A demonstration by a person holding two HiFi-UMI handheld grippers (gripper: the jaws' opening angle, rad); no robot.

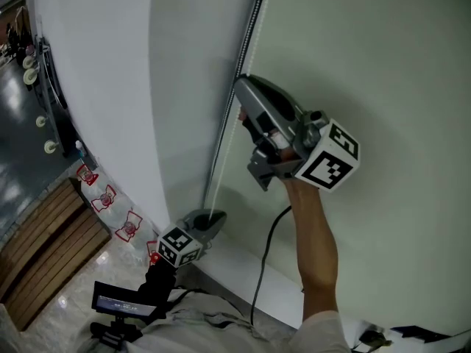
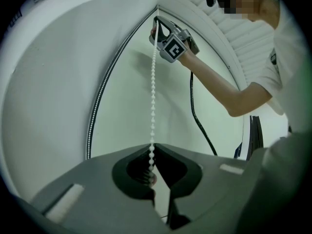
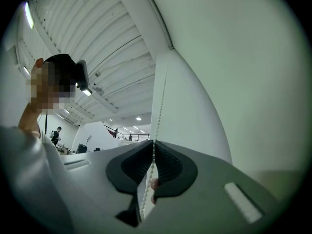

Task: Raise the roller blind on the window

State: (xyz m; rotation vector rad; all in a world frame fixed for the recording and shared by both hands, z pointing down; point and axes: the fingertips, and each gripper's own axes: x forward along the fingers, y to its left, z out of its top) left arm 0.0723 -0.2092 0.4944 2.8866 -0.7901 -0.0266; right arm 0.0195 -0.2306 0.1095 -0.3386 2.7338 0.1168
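Head view: shows right gripper [image 1: 240,94] pinched shut on the bead chain [image 1: 219,160] high beside the roller blind [image 1: 110,87], at 1 o'clock from left gripper [image 1: 215,216]. Probably reaches high to allow a long downward pull.

Left gripper view: confirms narrow jaws clamped on the white beads [image 2: 154,91] rising toward 12 o'clock, likely to keep the chain taut and stop slip-back.

Right gripper view: finds jaws nipped together round the chain [image 3: 158,111], beside the blind's edge [image 3: 190,111] at 12 o'clock. Suggests most of the raise remains.
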